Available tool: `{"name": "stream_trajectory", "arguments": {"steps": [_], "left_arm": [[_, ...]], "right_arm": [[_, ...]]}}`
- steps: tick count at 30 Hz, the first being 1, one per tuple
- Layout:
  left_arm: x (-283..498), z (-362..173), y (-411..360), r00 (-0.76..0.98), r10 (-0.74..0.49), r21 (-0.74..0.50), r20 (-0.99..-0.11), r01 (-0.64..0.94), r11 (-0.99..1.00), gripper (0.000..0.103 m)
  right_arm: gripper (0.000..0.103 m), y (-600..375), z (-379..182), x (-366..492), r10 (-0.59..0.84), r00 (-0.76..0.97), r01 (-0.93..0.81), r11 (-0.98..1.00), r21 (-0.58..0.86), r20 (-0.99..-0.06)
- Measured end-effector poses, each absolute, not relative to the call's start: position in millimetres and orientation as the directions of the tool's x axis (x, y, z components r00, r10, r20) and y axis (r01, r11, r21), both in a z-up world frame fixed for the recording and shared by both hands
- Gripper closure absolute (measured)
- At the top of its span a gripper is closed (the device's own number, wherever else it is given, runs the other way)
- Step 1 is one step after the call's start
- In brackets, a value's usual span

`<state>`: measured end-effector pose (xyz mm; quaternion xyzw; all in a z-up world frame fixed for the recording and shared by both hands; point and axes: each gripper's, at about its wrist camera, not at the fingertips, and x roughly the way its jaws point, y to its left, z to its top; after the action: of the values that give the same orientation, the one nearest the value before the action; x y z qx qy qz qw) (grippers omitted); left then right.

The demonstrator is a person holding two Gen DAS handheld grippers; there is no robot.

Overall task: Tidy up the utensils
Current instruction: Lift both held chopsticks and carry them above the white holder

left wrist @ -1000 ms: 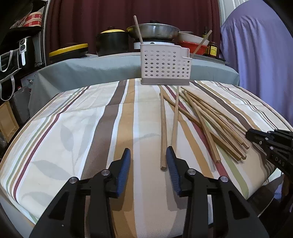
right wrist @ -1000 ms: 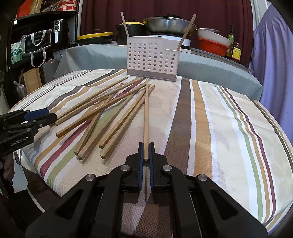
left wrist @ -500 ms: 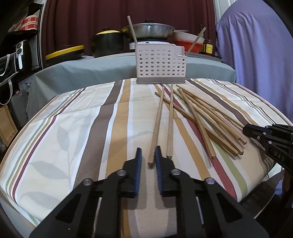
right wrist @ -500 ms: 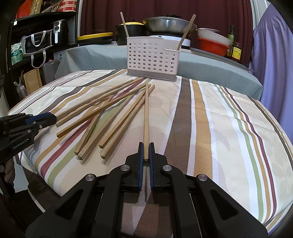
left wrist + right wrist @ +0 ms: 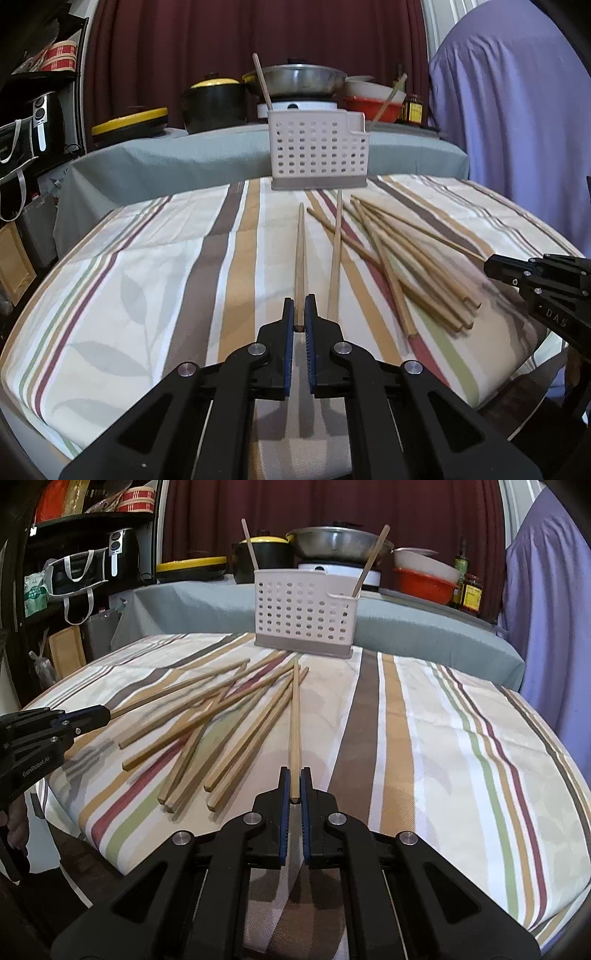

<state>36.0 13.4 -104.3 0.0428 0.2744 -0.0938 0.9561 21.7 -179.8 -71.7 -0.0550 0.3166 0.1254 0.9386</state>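
Several wooden chopsticks point(image 5: 406, 254) lie spread on the striped tablecloth point(image 5: 147, 280). My left gripper point(image 5: 299, 317) is shut on the near end of one chopstick point(image 5: 300, 258) that points at the white perforated utensil holder point(image 5: 319, 149). My right gripper point(image 5: 294, 788) is shut on the near end of another chopstick point(image 5: 294, 723). The holder point(image 5: 304, 614) stands at the table's far edge with two chopsticks upright in it. The right gripper also shows at the right of the left wrist view point(image 5: 491, 264), and the left gripper at the left of the right wrist view point(image 5: 103, 714).
Behind the table is a grey-covered counter point(image 5: 184, 155) with a black pot point(image 5: 214, 99), a metal wok point(image 5: 299, 79), red and white bowls point(image 5: 373, 99) and sauce bottles. A purple cloth point(image 5: 517, 129) hangs at the right. Shelves with bags and appliances point(image 5: 33, 122) stand at the left.
My left gripper has moved forward and closed from open onto the near end of a chopstick, which turned to point at the holder. The right gripper stays shut on its chopstick.
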Motion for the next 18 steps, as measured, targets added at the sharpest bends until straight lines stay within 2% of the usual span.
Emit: {"name": "stream_trajectory", "arguments": {"steps": [9,18], "left_arm": [[28.7,-74.5,13.7,0.873,-0.158,0.027,-0.462,0.192,0.981,0.096],[21.1,-30.5,22.5,0.926,-0.150,0.015,-0.347,0.165,0.986,0.097]], "right_arm": [[0.097,-183.5,-42.0,13.7,0.199,0.819,-0.261,0.964,-0.041,-0.538],[0.097,-191.4,5.1,4.8,0.197,0.882,-0.241,0.969,-0.051,-0.428]]}}
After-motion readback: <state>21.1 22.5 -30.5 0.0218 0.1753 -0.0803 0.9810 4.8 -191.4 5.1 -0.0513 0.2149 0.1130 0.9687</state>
